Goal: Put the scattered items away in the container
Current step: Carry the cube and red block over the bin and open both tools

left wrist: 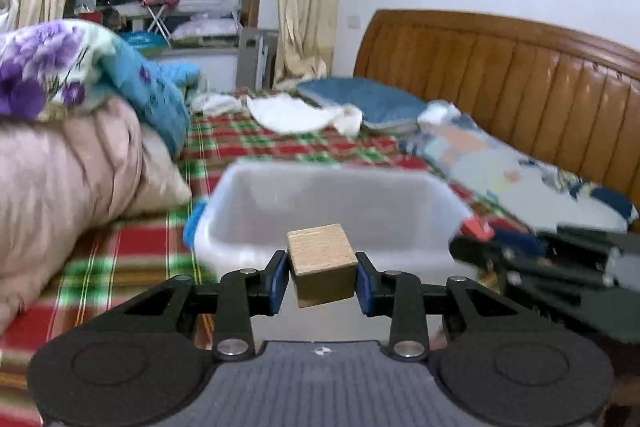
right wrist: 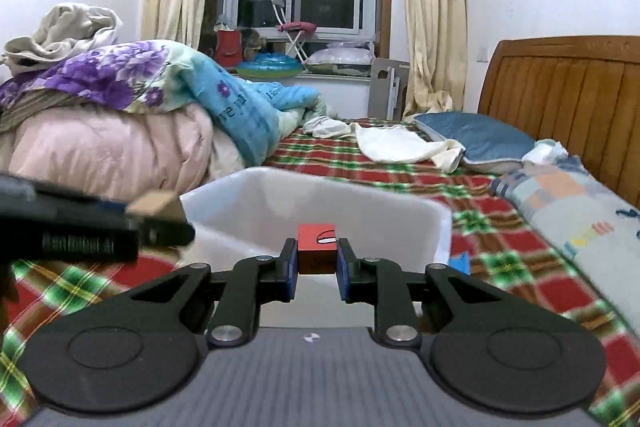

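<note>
The left gripper (left wrist: 322, 277) holds a hard, light wooden block (left wrist: 321, 264) by its flat sides and the right gripper (right wrist: 317, 259) pinches a small red block (right wrist: 317, 248), both near the white bin (left wrist: 332, 215) on the bed (left wrist: 248, 143).

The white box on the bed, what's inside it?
The white box looks empty where its inside walls show. Its floor is hidden behind the near rim and the grippers' wooden block and red block, so something could lie there unseen.
</note>
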